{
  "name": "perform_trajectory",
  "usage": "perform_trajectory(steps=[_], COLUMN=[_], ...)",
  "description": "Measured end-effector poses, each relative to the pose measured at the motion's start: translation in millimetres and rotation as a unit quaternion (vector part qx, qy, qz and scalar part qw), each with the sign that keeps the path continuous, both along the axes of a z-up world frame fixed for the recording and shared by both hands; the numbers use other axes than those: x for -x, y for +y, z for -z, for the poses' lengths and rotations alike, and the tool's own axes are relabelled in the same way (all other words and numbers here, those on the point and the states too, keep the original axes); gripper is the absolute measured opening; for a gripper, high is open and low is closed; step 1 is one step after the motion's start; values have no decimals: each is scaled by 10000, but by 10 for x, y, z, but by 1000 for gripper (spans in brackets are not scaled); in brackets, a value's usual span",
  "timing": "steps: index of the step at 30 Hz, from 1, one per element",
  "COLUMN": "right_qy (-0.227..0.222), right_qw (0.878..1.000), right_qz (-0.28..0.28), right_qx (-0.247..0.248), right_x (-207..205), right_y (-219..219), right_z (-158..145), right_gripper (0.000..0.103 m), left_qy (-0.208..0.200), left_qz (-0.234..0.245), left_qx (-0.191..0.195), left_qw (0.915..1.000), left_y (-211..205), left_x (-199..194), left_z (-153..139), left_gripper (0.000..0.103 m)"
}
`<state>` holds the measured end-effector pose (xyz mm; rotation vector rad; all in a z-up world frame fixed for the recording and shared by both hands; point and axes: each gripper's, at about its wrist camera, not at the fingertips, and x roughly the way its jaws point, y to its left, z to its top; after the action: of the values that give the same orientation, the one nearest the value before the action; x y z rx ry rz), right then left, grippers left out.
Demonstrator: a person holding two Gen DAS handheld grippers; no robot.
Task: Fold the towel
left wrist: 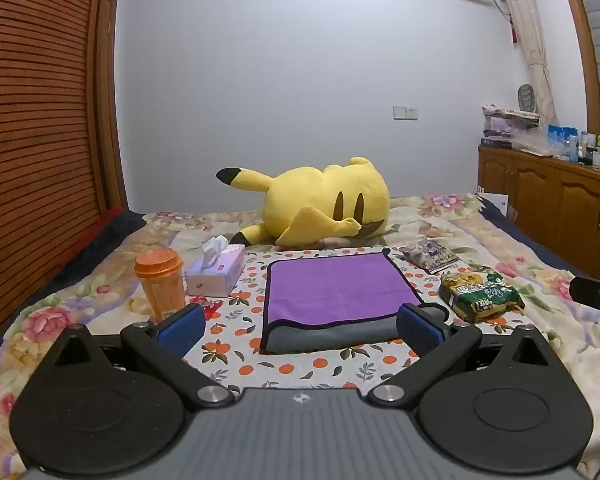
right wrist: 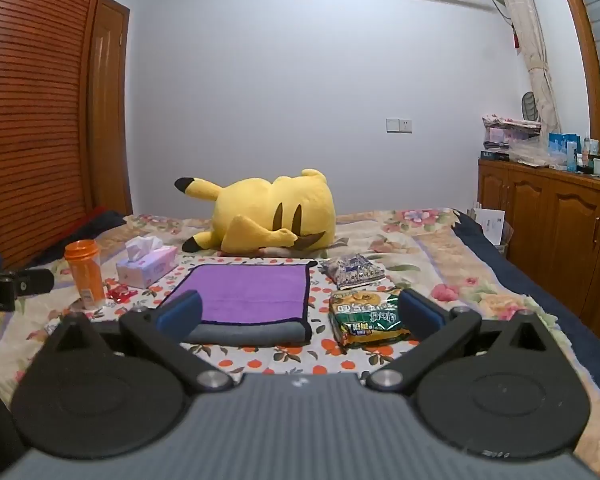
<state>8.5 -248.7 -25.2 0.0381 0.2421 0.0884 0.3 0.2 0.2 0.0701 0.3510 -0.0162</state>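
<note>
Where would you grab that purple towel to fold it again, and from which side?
Probably the purple towel is best taken at its two near corners, one per gripper, coming in low from the near side. It lies flat, already doubled, its thick grey fold edge facing the open left gripper and right gripper, giving the fingers something to pinch.

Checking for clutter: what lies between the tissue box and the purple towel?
In both wrist views, only bare orange-print cloth separates the tissue box from the purple towel.
</note>
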Motion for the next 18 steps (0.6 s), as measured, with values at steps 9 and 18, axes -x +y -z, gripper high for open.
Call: perform_trajectory(steps=[9, 18], right_qy=[-20, -44], right_qw=[10000, 10000], right_qz=[5, 11], right_qx=[-5, -19], right_x=[4, 22], right_y=[-10, -31], right_z=[5, 21], right_gripper=[103, 103], left_qy=[-24, -54], left_qz=[-19, -27], left_qx=[-50, -25], left_qw=[10000, 10000], left_y=[9, 5], left_x=[-6, 41], left_z=[22, -28], left_gripper=[103, 103])
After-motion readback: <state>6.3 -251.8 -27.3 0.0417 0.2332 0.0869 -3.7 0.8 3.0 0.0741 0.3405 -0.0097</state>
